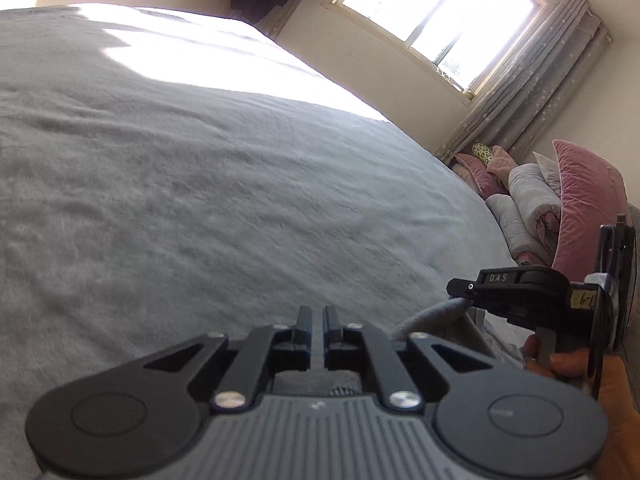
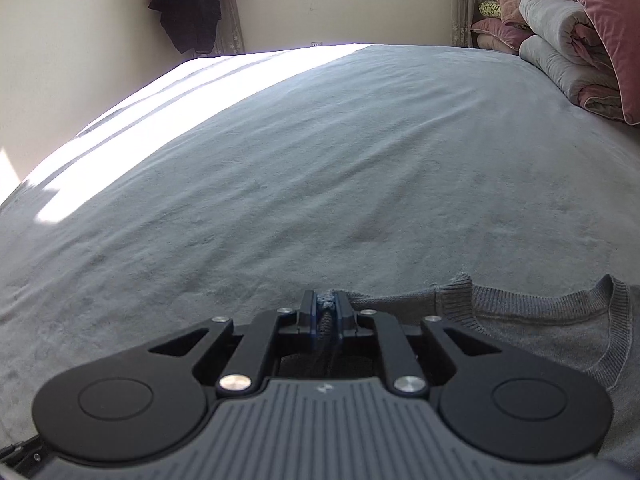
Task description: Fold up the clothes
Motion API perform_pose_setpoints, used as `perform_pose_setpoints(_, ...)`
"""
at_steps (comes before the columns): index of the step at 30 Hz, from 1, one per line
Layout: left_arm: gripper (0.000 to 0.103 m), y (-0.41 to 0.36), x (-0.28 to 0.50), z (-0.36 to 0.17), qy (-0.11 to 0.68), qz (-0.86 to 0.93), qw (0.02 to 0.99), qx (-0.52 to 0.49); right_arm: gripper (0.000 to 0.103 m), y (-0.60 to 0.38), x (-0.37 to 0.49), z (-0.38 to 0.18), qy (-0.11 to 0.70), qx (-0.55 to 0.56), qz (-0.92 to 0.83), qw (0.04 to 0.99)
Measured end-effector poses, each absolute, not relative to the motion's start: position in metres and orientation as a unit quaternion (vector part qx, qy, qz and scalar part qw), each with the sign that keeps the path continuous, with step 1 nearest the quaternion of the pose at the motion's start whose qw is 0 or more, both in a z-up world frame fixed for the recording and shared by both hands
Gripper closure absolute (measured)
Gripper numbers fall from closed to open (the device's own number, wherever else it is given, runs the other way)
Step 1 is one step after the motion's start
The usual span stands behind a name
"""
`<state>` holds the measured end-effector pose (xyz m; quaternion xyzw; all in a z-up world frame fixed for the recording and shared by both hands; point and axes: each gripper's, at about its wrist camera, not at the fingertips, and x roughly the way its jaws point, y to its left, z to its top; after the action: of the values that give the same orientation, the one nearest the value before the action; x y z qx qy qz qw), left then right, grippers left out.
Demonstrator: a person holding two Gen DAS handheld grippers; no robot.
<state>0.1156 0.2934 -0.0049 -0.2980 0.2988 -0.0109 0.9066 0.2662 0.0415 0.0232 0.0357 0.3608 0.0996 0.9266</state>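
A grey knit sweater [image 2: 540,332] lies flat on the bed at the lower right of the right wrist view, its ribbed neckline showing. My right gripper [image 2: 327,300] is shut on a bunched edge of it, and knit fabric fills the gap between the fingers. In the left wrist view the right gripper [image 1: 460,286] is at the right, and a roll of the sweater [image 1: 428,314] hangs from it. My left gripper [image 1: 318,316] has its fingers nearly together over the bed. Grey knit shows just behind them.
The grey bed cover [image 2: 320,160] stretches ahead, sunlit at its far left. Pink pillows [image 2: 592,0] and folded grey quilts [image 2: 560,32] are stacked at the right end. Dark clothes [image 2: 192,4] hang in the far corner by a window [image 1: 440,8]. A hand [image 1: 560,360] holds the right gripper.
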Motion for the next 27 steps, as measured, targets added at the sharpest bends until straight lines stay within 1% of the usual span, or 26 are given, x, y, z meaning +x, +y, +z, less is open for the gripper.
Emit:
perform_pose_setpoints(1, 0.091, 0.300, 0.115, -0.007, 0.300, -0.023, 0.902, -0.310, 0.085, 0.042, 0.265, 0.022, 0.367, 0.037, 0.105, 0.924)
perform_pose_setpoints(2, 0.079, 0.304, 0.113, -0.008, 0.298, -0.039, 0.899, -0.319, 0.077, 0.041, 0.261, 0.023, 0.376, 0.039, 0.115, 0.919)
perform_pose_setpoints(3, 0.074, 0.308, 0.112, -0.009, 0.299, -0.057, 0.895, -0.326, 0.071, 0.040, 0.257, 0.024, 0.384, 0.041, 0.125, 0.914)
perform_pose_setpoints(4, 0.068, 0.309, 0.112, -0.011, 0.304, -0.077, 0.892, -0.325, 0.059, 0.040, 0.253, 0.024, 0.393, 0.043, 0.135, 0.909)
perform_pose_setpoints(5, 0.068, 0.309, 0.112, -0.013, 0.311, -0.091, 0.890, -0.319, 0.058, 0.039, 0.250, 0.025, 0.402, 0.045, 0.144, 0.903)
perform_pose_setpoints(9, 0.068, 0.299, 0.106, -0.025, 0.311, -0.130, 0.906, -0.257, 0.058, 0.036, 0.234, 0.027, 0.435, 0.054, 0.183, 0.880)
perform_pose_setpoints(12, 0.068, 0.300, 0.103, -0.032, 0.301, -0.149, 0.905, -0.262, 0.058, 0.034, 0.223, 0.028, 0.459, 0.060, 0.211, 0.861)
perform_pose_setpoints(17, 0.069, 0.297, 0.103, -0.032, 0.307, -0.184, 0.899, -0.254, 0.058, 0.041, 0.206, 0.025, 0.499, 0.064, 0.235, 0.832)
perform_pose_setpoints(18, 0.069, 0.294, 0.103, -0.032, 0.308, -0.187, 0.900, -0.247, 0.059, 0.044, 0.204, 0.024, 0.504, 0.065, 0.234, 0.829)
perform_pose_setpoints(19, 0.069, 0.292, 0.103, -0.031, 0.309, -0.189, 0.901, -0.239, 0.062, 0.048, 0.202, 0.023, 0.507, 0.066, 0.232, 0.828)
perform_pose_setpoints(20, 0.069, 0.290, 0.103, -0.031, 0.309, -0.190, 0.902, -0.232, 0.070, 0.052, 0.201, 0.023, 0.508, 0.065, 0.229, 0.828)
perform_pose_setpoints(21, 0.069, 0.288, 0.102, -0.031, 0.310, -0.190, 0.904, -0.226, 0.075, 0.055, 0.201, 0.023, 0.509, 0.064, 0.227, 0.827)
perform_pose_setpoints(22, 0.069, 0.287, 0.101, -0.031, 0.310, -0.189, 0.905, -0.221, 0.084, 0.058, 0.200, 0.024, 0.511, 0.064, 0.227, 0.826)
perform_pose_setpoints(25, 0.068, 0.286, 0.100, -0.030, 0.310, -0.188, 0.907, -0.214, 0.099, 0.067, 0.200, 0.032, 0.512, 0.070, 0.228, 0.825)
perform_pose_setpoints(27, 0.068, 0.286, 0.099, -0.029, 0.312, -0.186, 0.907, -0.213, 0.099, 0.075, 0.200, 0.039, 0.502, 0.068, 0.223, 0.833)
